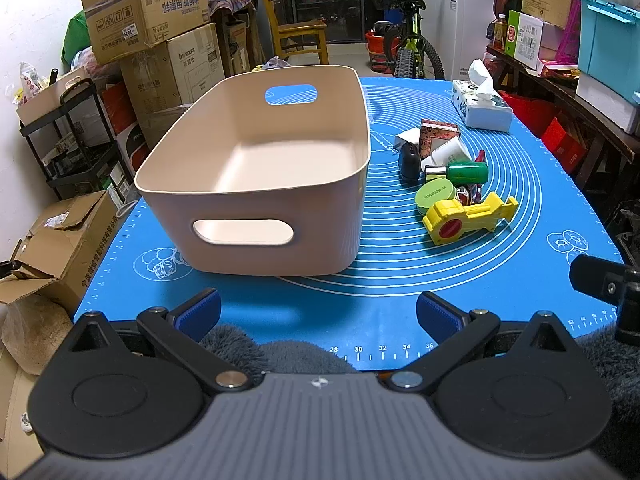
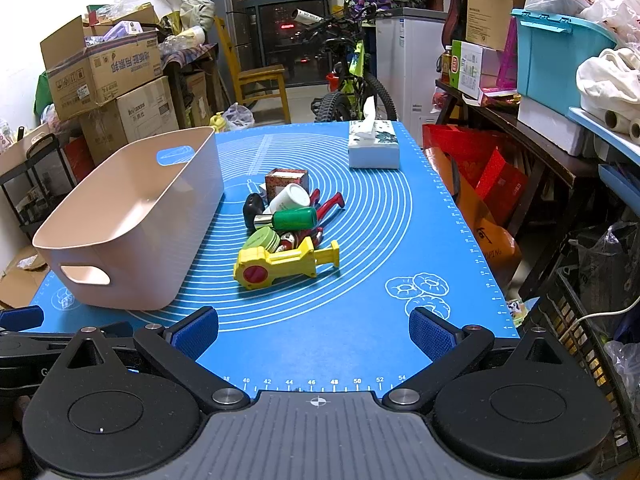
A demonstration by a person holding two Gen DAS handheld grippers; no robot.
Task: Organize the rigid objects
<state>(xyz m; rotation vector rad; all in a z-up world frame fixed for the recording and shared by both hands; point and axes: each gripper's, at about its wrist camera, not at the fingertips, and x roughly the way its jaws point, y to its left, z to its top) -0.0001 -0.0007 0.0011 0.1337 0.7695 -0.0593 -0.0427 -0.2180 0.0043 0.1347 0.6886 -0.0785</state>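
Bright indoor light, soft shadows, strong fisheye edge warp, sharp focus.

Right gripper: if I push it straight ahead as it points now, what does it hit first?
Probably the yellow tool at the near end of the pile; the right gripper has only bare blue mat before it. Depth is uncertain.

Table under a blue baking mat [image 2: 360, 240], 1 beige bin [image 2: 132, 216] at left, heap of small items [image 2: 288, 232] beside it, tissue box [image 2: 374, 146] at far edge.
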